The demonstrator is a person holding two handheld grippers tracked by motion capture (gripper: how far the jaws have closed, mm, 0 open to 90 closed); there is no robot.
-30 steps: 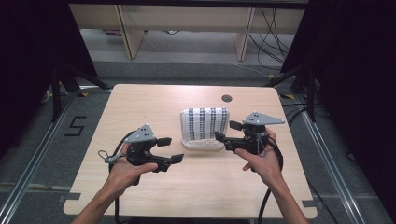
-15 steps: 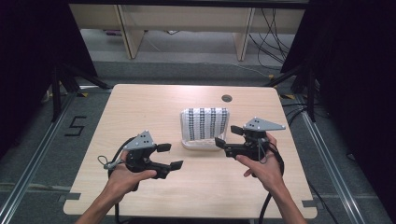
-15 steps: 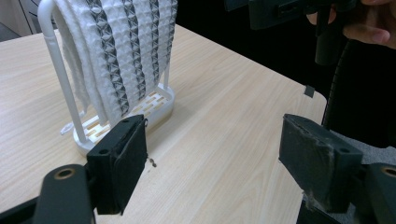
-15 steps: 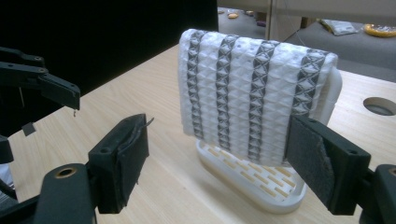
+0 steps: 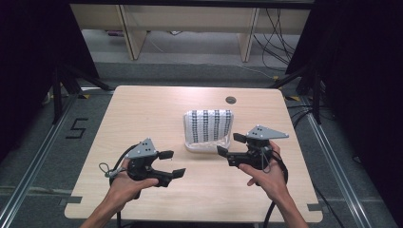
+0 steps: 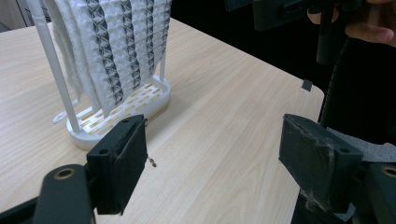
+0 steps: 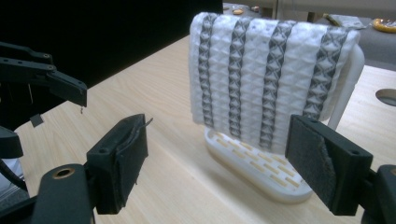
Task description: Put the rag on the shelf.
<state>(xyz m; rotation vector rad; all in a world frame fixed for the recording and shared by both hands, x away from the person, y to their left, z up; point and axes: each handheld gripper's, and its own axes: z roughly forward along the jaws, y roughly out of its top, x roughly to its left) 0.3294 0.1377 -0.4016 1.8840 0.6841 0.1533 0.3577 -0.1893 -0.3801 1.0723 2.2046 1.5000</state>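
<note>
A white towel with dark stripes (image 5: 209,124) hangs over a small white rack (image 5: 205,147) at the middle of the wooden table (image 5: 142,114). My right gripper (image 5: 231,144) hovers just right of the rack's near end and points left at it. Its jaws have just been opening and stand open with nothing between them. In the right gripper view the towel (image 7: 271,74) and the rack's base (image 7: 252,163) lie beyond the open right gripper (image 7: 217,158). My left gripper (image 5: 173,164) is open and empty, nearer the front edge and left of the rack (image 6: 116,112).
A round cable hole (image 5: 231,99) sits in the table behind the rack. The table's right edge (image 6: 308,84) drops off close behind my right hand. Cables trail from both grippers off the front edge. Dark curtains flank the table.
Both hands have drifted slightly toward the front edge. The right gripper has backed a little away from the rack, with its jaws spread somewhat wider.
</note>
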